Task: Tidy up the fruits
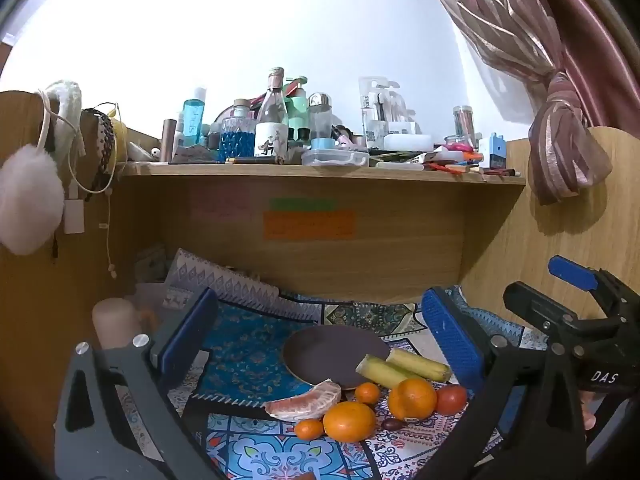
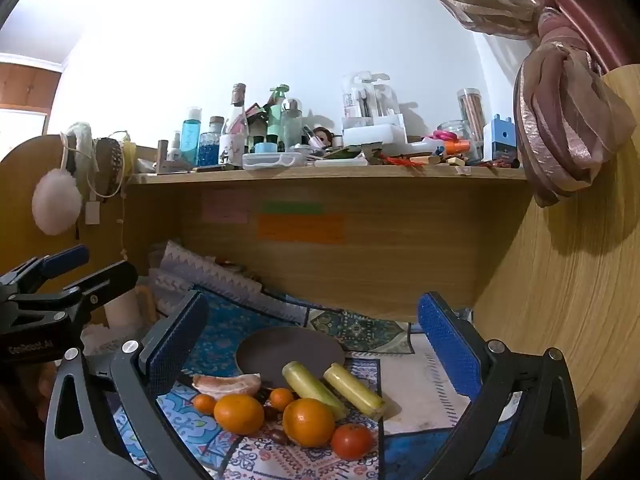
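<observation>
A pile of fruit lies on a patterned cloth in front of a dark round plate (image 1: 336,354) (image 2: 290,354). Two oranges (image 1: 349,421) (image 1: 412,398) (image 2: 239,414) (image 2: 308,422), two small tangerines (image 1: 309,429) (image 1: 367,393), a tomato (image 1: 451,399) (image 2: 352,441), two banana pieces (image 1: 418,364) (image 2: 312,390) and a peeled citrus segment (image 1: 306,402) (image 2: 228,385) make it up. My left gripper (image 1: 320,332) hangs open above and before the pile. My right gripper (image 2: 310,332) is open too, with nothing between its fingers. Each gripper shows at the edge of the other's view.
A wooden shelf (image 1: 320,170) crowded with bottles and boxes runs across the back, above a wooden panel with sticky notes (image 1: 310,224). A wooden side wall (image 2: 560,300) stands at the right, a curtain (image 2: 568,132) above it. Folded cloth and a pale cylinder (image 1: 114,320) lie at the left.
</observation>
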Demonstrator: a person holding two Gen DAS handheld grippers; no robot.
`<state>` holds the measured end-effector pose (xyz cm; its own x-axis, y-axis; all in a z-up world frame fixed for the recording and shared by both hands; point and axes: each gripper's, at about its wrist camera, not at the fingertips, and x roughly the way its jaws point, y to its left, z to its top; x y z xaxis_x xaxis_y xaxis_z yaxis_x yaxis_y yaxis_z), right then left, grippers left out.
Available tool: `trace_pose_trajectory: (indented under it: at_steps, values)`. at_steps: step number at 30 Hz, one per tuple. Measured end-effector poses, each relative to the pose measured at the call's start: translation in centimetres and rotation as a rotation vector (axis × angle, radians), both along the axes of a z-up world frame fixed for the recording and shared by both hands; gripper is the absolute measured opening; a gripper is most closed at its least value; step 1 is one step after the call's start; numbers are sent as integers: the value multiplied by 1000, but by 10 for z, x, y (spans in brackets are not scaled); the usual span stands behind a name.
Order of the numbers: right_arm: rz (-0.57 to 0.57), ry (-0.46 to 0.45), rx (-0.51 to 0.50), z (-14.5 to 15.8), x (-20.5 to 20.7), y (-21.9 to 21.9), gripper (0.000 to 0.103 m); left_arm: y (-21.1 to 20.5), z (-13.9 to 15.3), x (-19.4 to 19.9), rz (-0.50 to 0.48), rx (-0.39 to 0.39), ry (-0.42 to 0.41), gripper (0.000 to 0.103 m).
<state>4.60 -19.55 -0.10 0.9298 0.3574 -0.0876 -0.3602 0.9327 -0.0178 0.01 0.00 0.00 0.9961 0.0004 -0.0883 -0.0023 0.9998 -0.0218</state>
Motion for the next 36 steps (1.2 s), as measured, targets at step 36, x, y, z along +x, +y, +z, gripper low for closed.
trace_pose_trajectory:
  at_steps: [36]
  values:
    - [-14,27,7,-2,1,-1,103,-3,-1,3,-10,-7,13,103]
